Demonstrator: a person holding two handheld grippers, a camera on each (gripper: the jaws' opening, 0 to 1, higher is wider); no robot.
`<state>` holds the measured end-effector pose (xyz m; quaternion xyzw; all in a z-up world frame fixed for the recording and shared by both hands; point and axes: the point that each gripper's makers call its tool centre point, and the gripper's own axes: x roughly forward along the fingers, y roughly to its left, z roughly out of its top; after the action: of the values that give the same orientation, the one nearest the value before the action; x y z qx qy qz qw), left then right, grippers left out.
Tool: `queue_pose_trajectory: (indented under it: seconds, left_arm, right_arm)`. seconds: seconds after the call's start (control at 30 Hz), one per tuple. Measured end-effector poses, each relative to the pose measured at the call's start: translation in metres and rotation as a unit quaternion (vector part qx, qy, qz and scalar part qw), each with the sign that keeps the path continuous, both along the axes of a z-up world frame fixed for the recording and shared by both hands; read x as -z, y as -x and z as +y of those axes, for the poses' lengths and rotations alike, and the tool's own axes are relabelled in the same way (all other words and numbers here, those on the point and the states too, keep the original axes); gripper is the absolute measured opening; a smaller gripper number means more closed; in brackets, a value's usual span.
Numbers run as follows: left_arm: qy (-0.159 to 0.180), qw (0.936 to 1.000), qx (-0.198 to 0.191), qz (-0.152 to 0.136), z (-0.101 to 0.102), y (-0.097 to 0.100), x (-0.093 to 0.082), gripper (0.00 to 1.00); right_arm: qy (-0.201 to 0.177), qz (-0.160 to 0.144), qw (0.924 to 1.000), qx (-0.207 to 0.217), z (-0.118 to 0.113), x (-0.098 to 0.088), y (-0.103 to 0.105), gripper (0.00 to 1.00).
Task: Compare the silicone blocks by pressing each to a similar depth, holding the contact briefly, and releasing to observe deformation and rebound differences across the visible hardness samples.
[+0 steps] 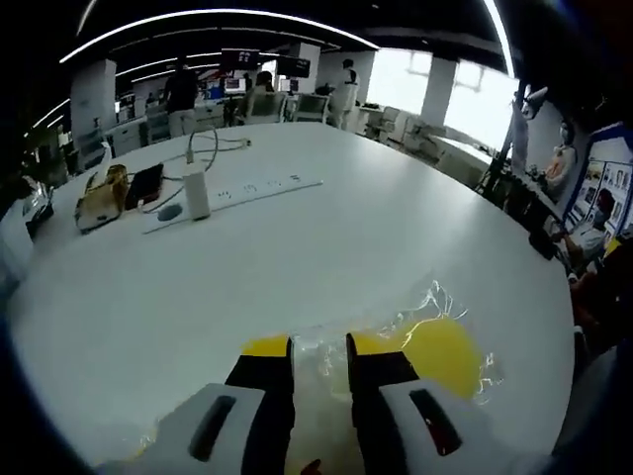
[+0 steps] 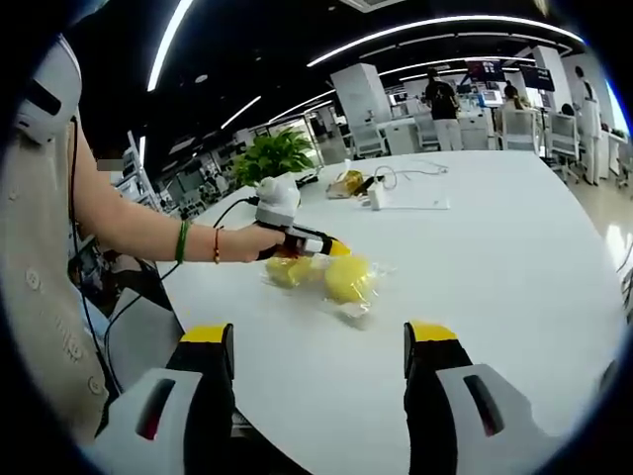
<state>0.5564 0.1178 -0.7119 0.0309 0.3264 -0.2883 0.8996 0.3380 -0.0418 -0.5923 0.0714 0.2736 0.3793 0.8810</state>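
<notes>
Left gripper view: your left gripper (image 1: pixel 319 381) has its jaws nearly closed, pinching crinkled clear plastic wrap (image 1: pixel 326 368) over yellow silicone blocks (image 1: pixel 435 351) on the smooth white table (image 1: pixel 297 257); power strip (image 1: pixel 259 186) beyond.

Right gripper view: your right gripper (image 2: pixel 318 348) gapes wide, holding nothing; rounded blocks lie ahead.

Power strip (image 1: pixel 259 187), phone (image 1: pixel 144 184), potted plant (image 2: pixel 272 155) on table (image 1: pixel 396 237).
</notes>
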Motion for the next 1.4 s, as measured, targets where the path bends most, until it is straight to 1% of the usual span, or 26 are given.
queue_pose_trajectory:
  seconds: [0.07,0.17,0.27,0.3,0.33,0.4,0.43,0.5,0.6,0.63,0.67,0.77,0.9,0.97,1.0,1.1,1.2,1.3,1.4]
  left_arm:
    - [0.001,0.9999,-0.005,-0.009,0.003,-0.002,-0.007,0.23]
    - [0.008,0.9998,-0.009,-0.014,0.005,-0.003,-0.015,0.29]
    - [0.01,0.9995,-0.008,-0.029,0.01,0.0,-0.028,0.28]
    - [0.011,0.9995,-0.006,-0.031,0.012,0.002,-0.031,0.28]
    - [0.019,0.9995,-0.008,-0.025,0.014,0.006,-0.035,0.26]
    - [0.024,0.9994,-0.004,-0.026,0.018,0.014,-0.044,0.24]
    - [0.025,0.9993,-0.005,-0.028,0.019,0.015,-0.046,0.26]
    - [0.024,0.9987,-0.005,-0.045,0.029,0.024,-0.058,0.31]
    - [0.038,0.9984,-0.003,-0.042,0.04,0.04,-0.07,0.34]
    - [0.041,0.9982,-0.005,-0.043,0.047,0.049,-0.075,0.34]
    - [0.042,0.9982,-0.005,-0.043,0.049,0.051,-0.077,0.36]
    - [0.058,0.997,-0.012,-0.05,0.068,0.074,-0.092,0.38]
    - [0.061,0.9961,-0.017,-0.06,0.094,0.105,-0.107,0.43]
    - [0.066,0.996,-0.023,-0.056,0.108,0.122,-0.112,0.46]
    - [0.073,0.9954,-0.024,-0.058,0.112,0.129,-0.115,0.46]
    - [0.079,0.9946,-0.029,-0.061,0.132,0.157,-0.123,0.49]
    - [0.086,0.9939,-0.036,-0.059,0.146,0.179,-0.126,0.51]
    - [0.096,0.9923,-0.05,-0.06,0.163,0.204,-0.129,0.56]
    - [0.094,0.9914,-0.069,-0.059,0.181,0.232,-0.126,0.6]
  right_arm:
    - [0.003,0.0,1.0,-0.001,0.002,0.001,0.001,0.65]
    - [-0.002,-0.002,1.0,0.0,0.006,-0.002,0.002,0.65]
    - [-0.001,-0.006,1.0,-0.001,0.013,-0.004,0.003,0.65]
    - [-0.002,-0.008,1.0,-0.002,0.015,-0.005,0.003,0.65]
    - [-0.005,-0.008,1.0,-0.002,0.019,-0.007,0.004,0.65]
    - [-0.006,-0.012,0.9999,-0.003,0.025,-0.008,0.005,0.66]
    - [-0.006,-0.012,0.9999,-0.003,0.027,-0.008,0.005,0.66]
    - [-0.01,-0.012,0.9999,-0.004,0.037,-0.009,0.006,0.66]
    - [-0.014,-0.015,0.9998,-0.007,0.05,-0.011,0.008,0.67]
    - [-0.016,-0.015,0.9997,-0.009,0.056,-0.012,0.01,0.67]
    - [-0.016,-0.017,0.9997,-0.01,0.061,-0.012,0.011,0.67]
    - [-0.021,-0.019,0.9995,-0.016,0.076,-0.014,0.015,0.68]
    - [-0.024,-0.022,0.9992,-0.022,0.094,-0.015,0.021,0.69]
    - [-0.029,-0.019,0.9991,-0.023,0.104,-0.015,0.024,0.69]
    - [-0.029,-0.021,0.9991,-0.024,0.11,-0.015,0.027,0.69]
    - [-0.031,-0.019,0.9989,-0.027,0.122,-0.013,0.033,0.7]
    - [-0.045,-0.021,0.9986,-0.021,0.134,-0.015,0.04,0.7]
    - [-0.052,-0.02,0.9984,-0.011,0.138,-0.015,0.046,0.71]
    - [-0.049,-0.015,0.9987,0.004,0.139,-0.007,0.056,0.7]
